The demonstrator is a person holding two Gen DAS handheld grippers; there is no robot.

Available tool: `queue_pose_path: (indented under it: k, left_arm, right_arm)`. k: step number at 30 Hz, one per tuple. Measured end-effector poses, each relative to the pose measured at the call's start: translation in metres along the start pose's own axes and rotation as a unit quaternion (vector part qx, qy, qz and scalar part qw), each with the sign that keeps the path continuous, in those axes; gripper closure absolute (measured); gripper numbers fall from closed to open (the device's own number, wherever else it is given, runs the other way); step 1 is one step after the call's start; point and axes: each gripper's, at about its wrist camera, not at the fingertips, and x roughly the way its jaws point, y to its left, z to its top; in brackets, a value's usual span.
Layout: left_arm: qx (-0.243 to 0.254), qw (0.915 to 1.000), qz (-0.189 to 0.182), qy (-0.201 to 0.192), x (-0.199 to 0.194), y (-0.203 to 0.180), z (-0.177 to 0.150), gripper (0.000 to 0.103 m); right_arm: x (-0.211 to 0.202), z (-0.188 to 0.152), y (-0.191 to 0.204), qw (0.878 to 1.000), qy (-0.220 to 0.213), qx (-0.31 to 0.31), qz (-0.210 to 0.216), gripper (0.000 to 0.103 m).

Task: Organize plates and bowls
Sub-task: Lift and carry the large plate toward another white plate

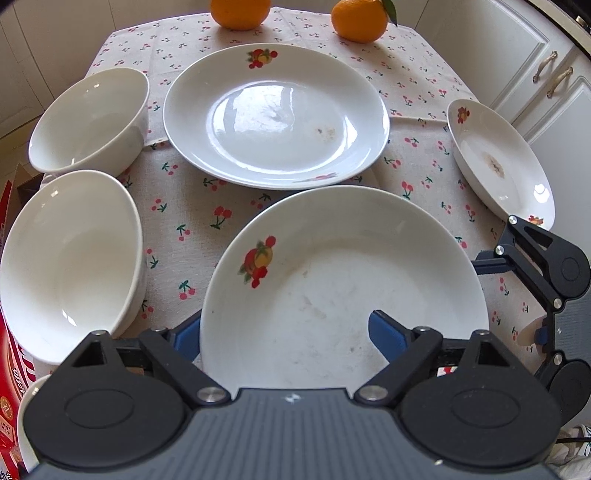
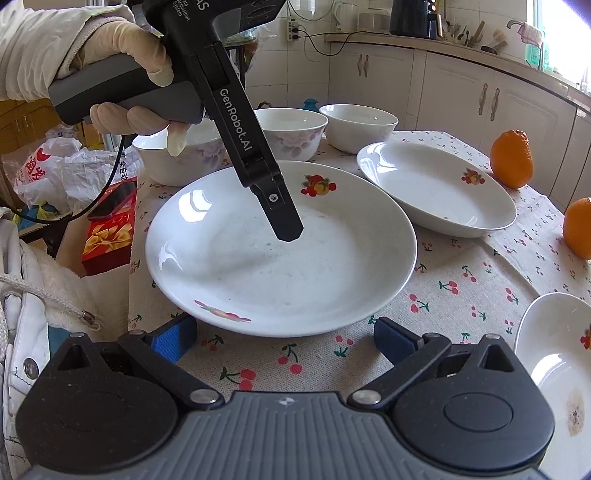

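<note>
Risk of tipping or chipping: left gripper [image 1: 286, 332] wide, straddling near plate [image 1: 343, 280] rim at table's near edge, not yet pinching; right gripper [image 2: 284, 339] wide, empty.

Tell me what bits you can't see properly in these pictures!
- Left wrist view: one finger of the left gripper sits behind the near plate; whether it touches is hidden.
- Left wrist view: the top edge cuts off an orange.
- Right wrist view: the left gripper hides part of a flowered bowl.
- Right wrist view: the right edge cuts off the small plate.
</note>
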Motion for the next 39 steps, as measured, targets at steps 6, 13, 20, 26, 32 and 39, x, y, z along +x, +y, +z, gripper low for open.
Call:
queue_pose_path:
  k: [6,13,20,26,32,39]
  left_arm:
    - [0.01,0.9998,0.002,0.016,0.003,-0.002,0.003,0.013]
    - [0.005,0.9996,-0.012,0.025,0.003,-0.002,0.007,0.013]
    - [-0.006,0.9987,-0.038,0.034,0.001,-0.001,0.006,0.013]
    - [-0.004,0.9985,-0.041,0.037,0.005,-0.003,0.01,0.012]
    - [-0.011,0.9978,-0.056,0.032,0.0,-0.001,0.008,0.012]
    - [-0.01,0.9976,-0.061,0.031,-0.001,-0.006,0.009,0.012]
  right_arm:
    - [0.002,0.0,0.002,1.0,-0.006,-0.001,0.001,0.0]
    - [0.005,0.003,0.004,1.0,-0.01,-0.003,-0.003,0.0]
    - [-0.001,0.001,0.003,1.0,-0.001,-0.011,-0.002,0.0]
    - [-0.001,0.001,0.002,1.0,0.0,-0.01,-0.005,0.0]
    - [-0.003,0.0,0.003,1.0,0.005,-0.009,-0.008,0.0]
    - [-0.007,0.0,0.001,1.0,0.015,-0.008,-0.005,0.0]
